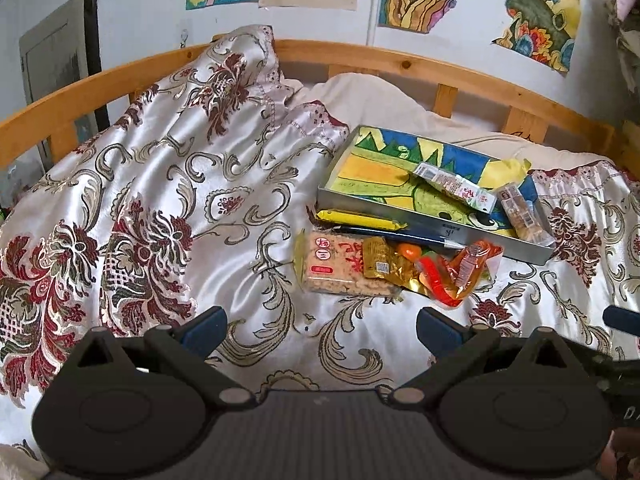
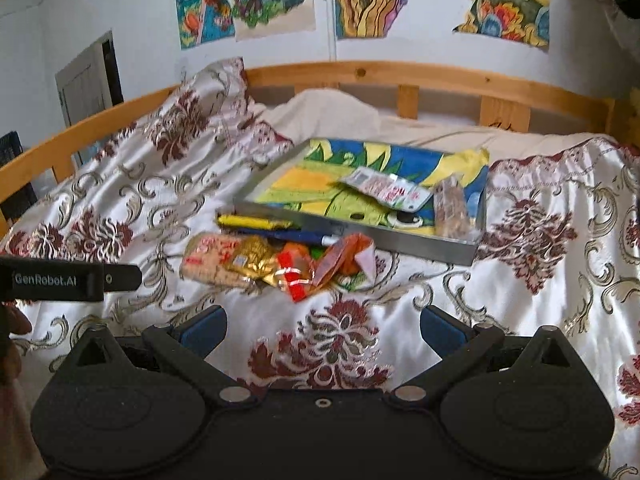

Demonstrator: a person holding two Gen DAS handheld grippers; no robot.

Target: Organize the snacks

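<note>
A grey tray (image 1: 404, 213) lined with a colourful drawing lies on the bed and holds a white snack packet (image 1: 456, 188) and a brown bar packet (image 1: 520, 216). Before it lie loose snacks: a yellow bar (image 1: 356, 219), a rice-cracker pack (image 1: 336, 266), a gold packet (image 1: 384, 266) and orange-red packets (image 1: 464, 274). My left gripper (image 1: 320, 330) is open and empty, short of the pile. My right gripper (image 2: 322, 328) is open and empty too, facing the same pile (image 2: 280, 266) and tray (image 2: 360, 226).
A satin floral bedspread (image 1: 160, 208) covers the bed, bunched up at the back left. A wooden bed rail (image 1: 400, 64) runs along the wall with drawings. The left gripper's body (image 2: 60, 278) shows at the left edge of the right wrist view.
</note>
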